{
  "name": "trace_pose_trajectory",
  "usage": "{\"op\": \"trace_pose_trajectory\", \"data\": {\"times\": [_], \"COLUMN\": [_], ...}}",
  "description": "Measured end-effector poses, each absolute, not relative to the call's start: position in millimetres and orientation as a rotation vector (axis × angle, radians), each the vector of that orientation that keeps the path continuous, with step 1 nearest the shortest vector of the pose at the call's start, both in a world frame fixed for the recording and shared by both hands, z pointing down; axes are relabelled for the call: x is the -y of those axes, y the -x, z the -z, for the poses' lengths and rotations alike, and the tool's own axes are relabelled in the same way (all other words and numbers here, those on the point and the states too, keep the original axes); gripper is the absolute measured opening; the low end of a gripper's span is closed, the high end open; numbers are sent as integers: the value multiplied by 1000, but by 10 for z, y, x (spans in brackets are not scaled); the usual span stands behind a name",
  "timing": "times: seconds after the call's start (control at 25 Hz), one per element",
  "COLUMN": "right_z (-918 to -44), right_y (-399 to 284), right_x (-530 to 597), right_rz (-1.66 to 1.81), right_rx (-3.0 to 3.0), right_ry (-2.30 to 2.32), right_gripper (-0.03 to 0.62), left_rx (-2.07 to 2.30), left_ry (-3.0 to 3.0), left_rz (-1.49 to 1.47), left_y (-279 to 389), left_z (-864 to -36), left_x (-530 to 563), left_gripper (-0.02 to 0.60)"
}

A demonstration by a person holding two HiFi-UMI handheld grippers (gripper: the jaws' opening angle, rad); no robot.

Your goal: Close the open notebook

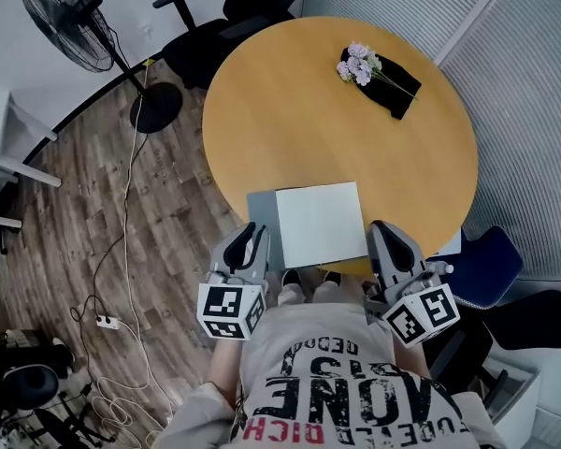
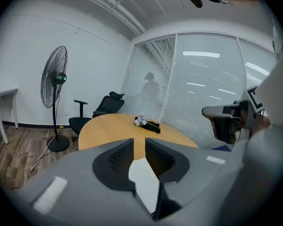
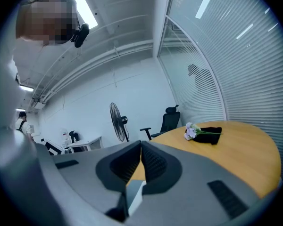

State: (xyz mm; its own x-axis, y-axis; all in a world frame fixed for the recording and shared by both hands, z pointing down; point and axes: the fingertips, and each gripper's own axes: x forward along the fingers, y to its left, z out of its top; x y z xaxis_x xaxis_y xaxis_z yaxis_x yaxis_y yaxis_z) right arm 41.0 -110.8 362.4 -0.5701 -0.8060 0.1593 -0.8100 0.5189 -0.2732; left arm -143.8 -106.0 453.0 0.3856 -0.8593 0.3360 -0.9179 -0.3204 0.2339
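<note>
The notebook [image 1: 318, 223] lies at the near edge of the round wooden table [image 1: 290, 110], a white page facing up and a grey cover strip [image 1: 260, 215] showing along its left side. My left gripper [image 1: 252, 230] hangs just off the table's edge beside that grey strip, its jaws apart with nothing between them [image 2: 139, 142]; the white page [image 2: 144, 180] shows below them. My right gripper [image 1: 379, 225] sits by the notebook's right edge, and its jaw tips meet with nothing held [image 3: 141, 145].
A bunch of pale flowers [image 1: 359, 65] lies on a black cloth [image 1: 397, 90] at the table's far right. A standing fan [image 1: 70, 17] and a black office chair [image 1: 234, 7] stand beyond the table, a blue chair [image 1: 481, 265] at the right, and cables with a power strip [image 1: 106, 322] on the floor.
</note>
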Motion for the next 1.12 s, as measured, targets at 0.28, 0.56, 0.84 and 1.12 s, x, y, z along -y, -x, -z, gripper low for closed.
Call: {"op": "trace_pose_trajectory", "data": {"times": [0.28, 0.56, 0.84, 1.12], "right_z": [-3633, -3650, -3670, -3653], "right_y": [-376, -312, -327, -312], "right_x": [1092, 1107, 1135, 1182], "right_rz": [-488, -478, -479, -479], "right_rx": [2703, 2695, 2686, 2684], "right_ry": [-1459, -1442, -1445, -1452], "right_gripper": [12, 12, 12, 12], "left_rx": [1509, 1478, 1426, 1384], "left_ry": [-2191, -2115, -2085, -2052], "left_rz": [-277, -354, -504, -540], "left_y": [1575, 1662, 1644, 1675], "left_z": [-4928, -5343, -5784, -6014], "left_x": [1017, 987, 906, 873], "left_gripper": [87, 87, 95, 112]}}
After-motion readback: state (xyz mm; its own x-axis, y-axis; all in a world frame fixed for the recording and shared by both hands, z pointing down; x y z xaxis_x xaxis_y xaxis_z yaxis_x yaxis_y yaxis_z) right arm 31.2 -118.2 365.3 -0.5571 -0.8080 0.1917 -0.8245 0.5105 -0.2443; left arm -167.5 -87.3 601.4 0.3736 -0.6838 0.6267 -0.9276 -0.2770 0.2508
